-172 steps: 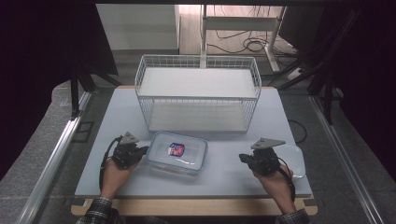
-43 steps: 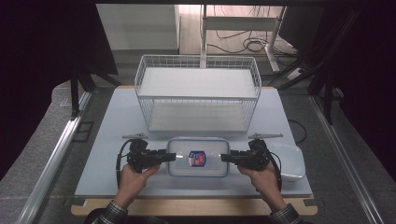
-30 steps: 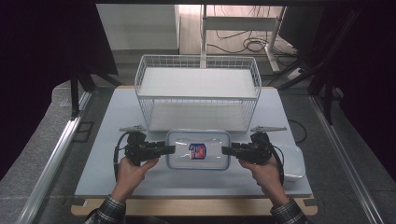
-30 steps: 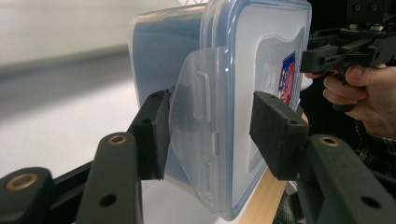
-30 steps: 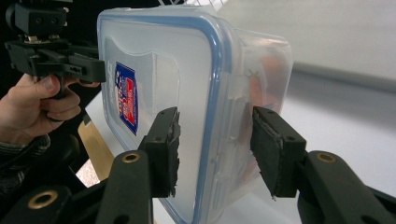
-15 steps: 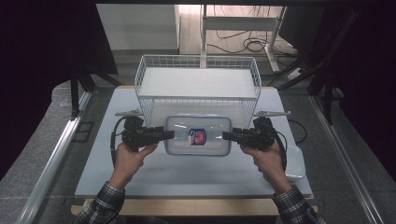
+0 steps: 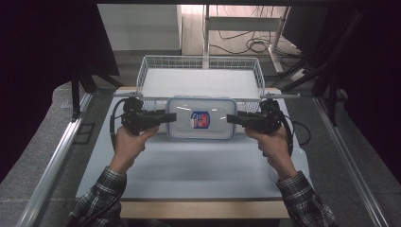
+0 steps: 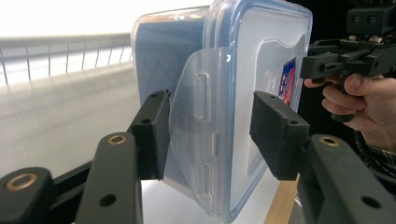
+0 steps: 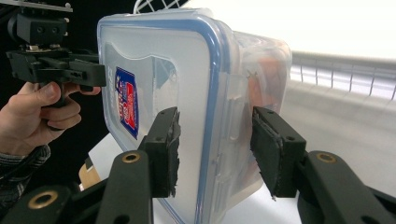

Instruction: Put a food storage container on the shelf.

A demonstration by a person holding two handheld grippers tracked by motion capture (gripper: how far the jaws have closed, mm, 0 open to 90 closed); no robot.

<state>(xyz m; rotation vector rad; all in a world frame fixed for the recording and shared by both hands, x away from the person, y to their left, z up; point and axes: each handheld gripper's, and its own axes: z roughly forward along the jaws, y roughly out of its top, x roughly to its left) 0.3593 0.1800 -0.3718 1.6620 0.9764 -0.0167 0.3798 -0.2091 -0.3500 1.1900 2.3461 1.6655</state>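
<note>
A clear plastic container (image 7: 201, 118) with a blue-rimmed snap lid and a red-and-blue sticker hangs level above the table, just in front of the wire basket (image 7: 142, 71). My left gripper (image 7: 169, 117) is shut on its left end and my right gripper (image 7: 232, 118) on its right end. In the left gripper view the pads (image 8: 152, 135) clamp the end by the side latch of the container (image 8: 243, 93). In the right gripper view the pads (image 9: 166, 149) squeeze the lid and base of the container (image 9: 187, 70). Something orange shows faintly inside.
The white wire basket stands at the back of the pale table (image 7: 198, 175), with an open top. A clear tray-like piece (image 7: 305, 168) lies at the table's right edge beside the right forearm. Dark surroundings and metal rails flank the table.
Both grippers have lifted the container off the table and carried it away from the person, toward the basket's front rim. The grip on both ends looks the same.
</note>
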